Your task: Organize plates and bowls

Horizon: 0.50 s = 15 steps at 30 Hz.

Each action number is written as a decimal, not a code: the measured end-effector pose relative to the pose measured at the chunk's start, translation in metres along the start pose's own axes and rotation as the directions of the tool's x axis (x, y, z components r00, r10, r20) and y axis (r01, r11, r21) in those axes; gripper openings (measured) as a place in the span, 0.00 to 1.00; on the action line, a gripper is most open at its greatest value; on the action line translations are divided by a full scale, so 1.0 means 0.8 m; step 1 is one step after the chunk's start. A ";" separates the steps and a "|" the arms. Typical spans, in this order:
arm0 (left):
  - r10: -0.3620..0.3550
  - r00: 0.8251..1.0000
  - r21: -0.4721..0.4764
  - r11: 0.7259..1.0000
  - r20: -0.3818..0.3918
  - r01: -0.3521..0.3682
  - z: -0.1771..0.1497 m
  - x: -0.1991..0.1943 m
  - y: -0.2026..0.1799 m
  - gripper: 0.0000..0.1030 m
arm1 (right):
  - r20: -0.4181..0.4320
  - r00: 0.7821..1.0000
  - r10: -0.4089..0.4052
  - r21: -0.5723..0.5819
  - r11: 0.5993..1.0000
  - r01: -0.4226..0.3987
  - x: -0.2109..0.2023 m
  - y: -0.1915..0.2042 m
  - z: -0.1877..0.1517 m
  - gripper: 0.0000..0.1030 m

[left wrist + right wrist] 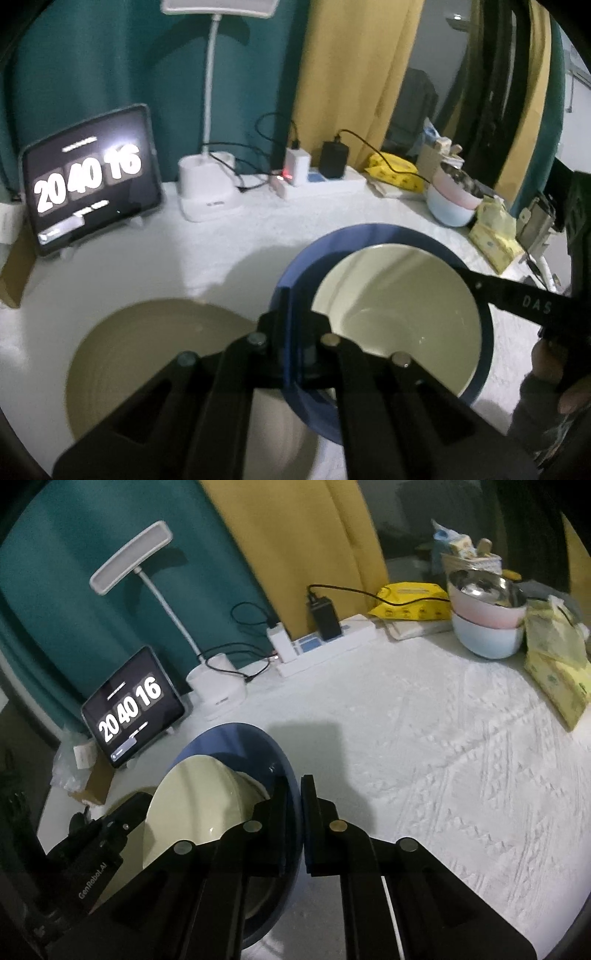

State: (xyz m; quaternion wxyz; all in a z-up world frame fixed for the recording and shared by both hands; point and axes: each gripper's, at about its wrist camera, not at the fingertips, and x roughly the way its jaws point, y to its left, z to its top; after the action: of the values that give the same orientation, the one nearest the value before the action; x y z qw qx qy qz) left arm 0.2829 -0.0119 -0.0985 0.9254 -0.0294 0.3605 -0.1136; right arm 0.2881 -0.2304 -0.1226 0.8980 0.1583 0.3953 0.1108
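Blue-rimmed and cream inside, the bowl (399,325) sits held between both tools above the white textured cloth on the desk (461,760). The left gripper (295,354) has its fingers (273,332) clamped on the bowl's near-left rim, one inside and one outside the blue wall. The right gripper (294,823) has its fingers (314,812) closed on the opposite rim in the same way. In the right wrist view the bowl looks tilted, though the fisheye makes that hard to judge. Just left of it a tan plate (166,365) lies flat near the desk's front edge.

Along the back edge stands a tablet (92,177) showing "20 40 16" in large white flip-clock digits. Beside it is a white desk lamp (218,686), then a power strip (325,646) with chargers plugged in. At the back right corner a pink bowl is stacked in a pale blue one (487,627), next to yellow tissue packs (554,675). The left tool's body reads "GenRobot.AI" (92,882); the right tool's arm shows "DAS" (535,304).
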 end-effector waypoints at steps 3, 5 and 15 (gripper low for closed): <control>-0.022 1.000 0.038 0.999 -0.017 0.023 -0.002 0.011 -0.025 0.00 | -0.006 1.000 0.005 0.024 1.000 -0.005 -0.002 -0.019 -0.003 0.07; -0.017 0.999 0.052 0.998 -0.029 0.019 -0.003 0.020 -0.035 0.00 | -0.009 1.000 -0.007 0.031 0.999 0.007 -0.002 -0.027 -0.006 0.07; -0.009 1.000 0.057 0.998 0.000 0.009 0.002 0.000 -0.048 0.14 | -0.035 0.999 -0.026 0.039 0.999 0.028 0.005 -0.057 -0.017 0.06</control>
State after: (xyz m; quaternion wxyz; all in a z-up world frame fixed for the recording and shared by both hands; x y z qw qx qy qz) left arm 0.2769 -0.0495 -0.0917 0.9253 -0.0045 0.3570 -0.1281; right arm 0.2838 -0.2689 -0.1509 0.8891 0.1689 0.4149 0.0934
